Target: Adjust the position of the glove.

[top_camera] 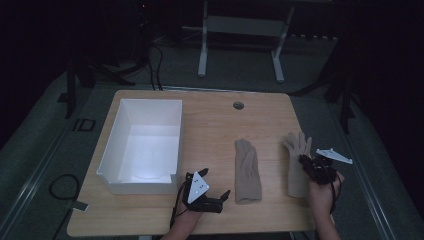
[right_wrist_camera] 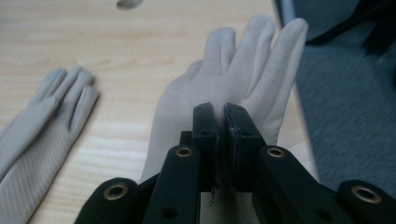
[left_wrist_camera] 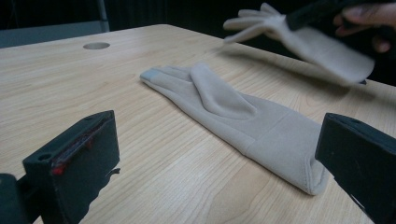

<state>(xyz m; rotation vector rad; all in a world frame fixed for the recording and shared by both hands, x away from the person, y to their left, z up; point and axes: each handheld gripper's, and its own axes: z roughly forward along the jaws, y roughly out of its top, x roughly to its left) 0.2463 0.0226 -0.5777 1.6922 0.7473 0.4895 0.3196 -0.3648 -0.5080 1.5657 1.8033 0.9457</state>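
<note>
Two beige gloves lie on a wooden table (top_camera: 210, 130). The middle glove (top_camera: 247, 172) (left_wrist_camera: 233, 112) (right_wrist_camera: 37, 126) is flat, fingers pointing away from me. My left gripper (top_camera: 224, 200) (left_wrist_camera: 219, 158) is open just short of its cuff, one jaw on either side. At the table's right edge, my right gripper (top_camera: 306, 162) (right_wrist_camera: 221, 114) is shut on the palm of the right glove (top_camera: 295, 150) (right_wrist_camera: 233, 79). In the left gripper view that glove (left_wrist_camera: 299, 39) hangs lifted off the table.
A white open box (top_camera: 177, 140) stands on the left half of the table. A round cable hole (top_camera: 238, 105) sits near the far edge. Grey floor lies close beyond the right edge, and a metal frame (top_camera: 202, 55) stands behind the table.
</note>
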